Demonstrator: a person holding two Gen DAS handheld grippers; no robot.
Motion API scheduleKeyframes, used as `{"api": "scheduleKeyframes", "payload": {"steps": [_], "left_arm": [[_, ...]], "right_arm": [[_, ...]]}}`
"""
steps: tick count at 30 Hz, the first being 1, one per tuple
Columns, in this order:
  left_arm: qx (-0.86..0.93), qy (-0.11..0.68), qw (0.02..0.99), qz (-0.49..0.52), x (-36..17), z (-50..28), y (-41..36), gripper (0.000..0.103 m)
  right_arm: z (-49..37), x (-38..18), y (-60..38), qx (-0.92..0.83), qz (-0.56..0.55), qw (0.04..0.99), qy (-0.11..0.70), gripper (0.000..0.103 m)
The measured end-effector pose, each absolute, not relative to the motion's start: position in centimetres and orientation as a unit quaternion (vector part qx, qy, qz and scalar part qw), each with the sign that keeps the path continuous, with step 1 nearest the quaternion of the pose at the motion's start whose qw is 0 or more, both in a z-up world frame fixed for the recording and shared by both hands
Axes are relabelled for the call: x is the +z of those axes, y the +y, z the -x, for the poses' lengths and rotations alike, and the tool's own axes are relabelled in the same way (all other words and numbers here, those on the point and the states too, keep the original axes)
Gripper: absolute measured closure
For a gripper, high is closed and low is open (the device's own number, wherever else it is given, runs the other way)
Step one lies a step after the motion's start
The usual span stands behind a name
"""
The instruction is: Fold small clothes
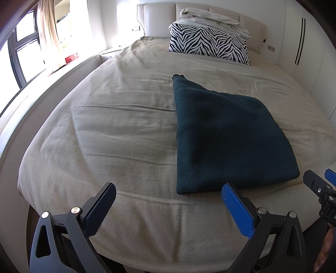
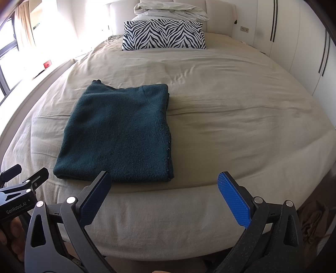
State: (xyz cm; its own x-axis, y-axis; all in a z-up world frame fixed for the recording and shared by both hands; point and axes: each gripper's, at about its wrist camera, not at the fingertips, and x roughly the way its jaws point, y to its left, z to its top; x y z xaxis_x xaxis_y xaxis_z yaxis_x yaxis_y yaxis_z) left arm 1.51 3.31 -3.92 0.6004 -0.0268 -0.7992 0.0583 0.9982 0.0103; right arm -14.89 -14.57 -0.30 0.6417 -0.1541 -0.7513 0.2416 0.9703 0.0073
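A dark green knitted garment lies folded into a rough rectangle on the beige bed, near its foot edge; it also shows in the right wrist view. One narrow end sticks out toward the headboard. My left gripper is open and empty, just short of the garment's near left corner. My right gripper is open and empty, just short of the garment's near right corner. The right gripper also shows at the edge of the left wrist view, and the left gripper in the right wrist view.
The beige bedsheet covers the whole bed. A zebra-print pillow with a white folded duvet on it stands at the headboard. A window with a curtain is at the left, white wardrobes at the right.
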Motion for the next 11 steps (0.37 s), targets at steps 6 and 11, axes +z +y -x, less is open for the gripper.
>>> {"api": "scheduleKeyframes", "payload": {"steps": [6,11], "left_arm": [[-0.024,0.450,0.892,-0.016,-4.19,-1.71,3.52,0.000],[-0.019,0.448,0.894,-0.018,-4.15,-1.69,3.48,0.000]], "right_arm": [[14.92,-0.43,-14.69,-0.109,-0.056,0.903,0.412,0.000],[14.94,-0.50,-14.79,-0.109,-0.057,0.902,0.413,0.000]]}}
